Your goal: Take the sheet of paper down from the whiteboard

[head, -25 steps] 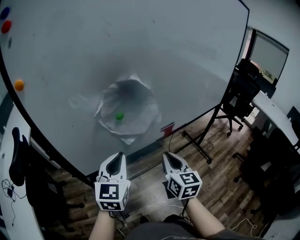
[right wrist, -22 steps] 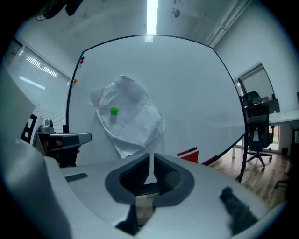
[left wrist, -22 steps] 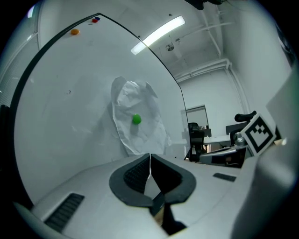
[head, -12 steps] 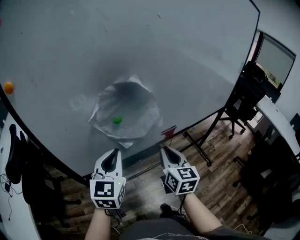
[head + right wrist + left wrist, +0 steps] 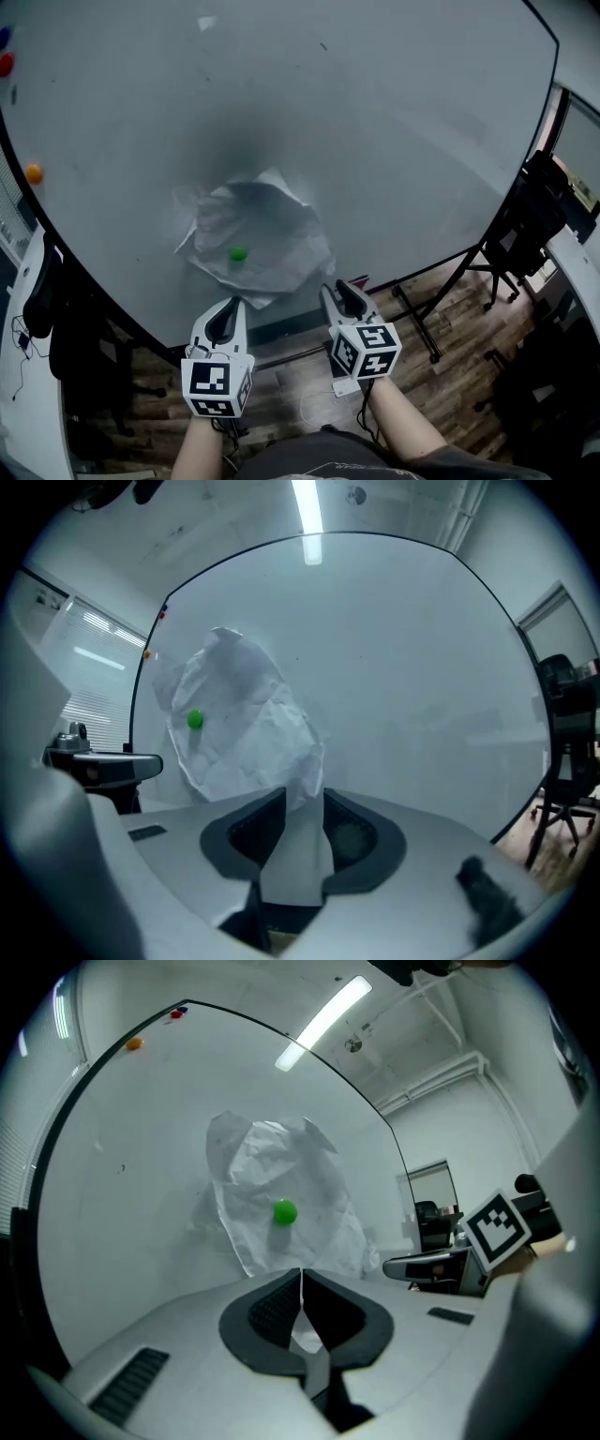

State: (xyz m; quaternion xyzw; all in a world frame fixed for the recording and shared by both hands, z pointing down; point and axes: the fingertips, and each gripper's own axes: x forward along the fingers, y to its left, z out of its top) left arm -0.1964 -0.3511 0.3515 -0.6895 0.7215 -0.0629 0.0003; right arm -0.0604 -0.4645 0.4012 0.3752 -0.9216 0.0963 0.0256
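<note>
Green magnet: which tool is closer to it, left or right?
Left. The left tool sits just below the green magnet, aimed almost straight at it. The right tool, jaws opening with nothing between them, is below and off to its right.

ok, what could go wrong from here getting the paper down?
1. A green magnet pins the crumpled sheet of paper to the whiteboard; pulling the sheet with it on may tear it or flick the magnet off.
2. Left tongs are shut, right tongs are opening, both empty and short of the sheet; a shut tip would likely just shove the paper.
</note>
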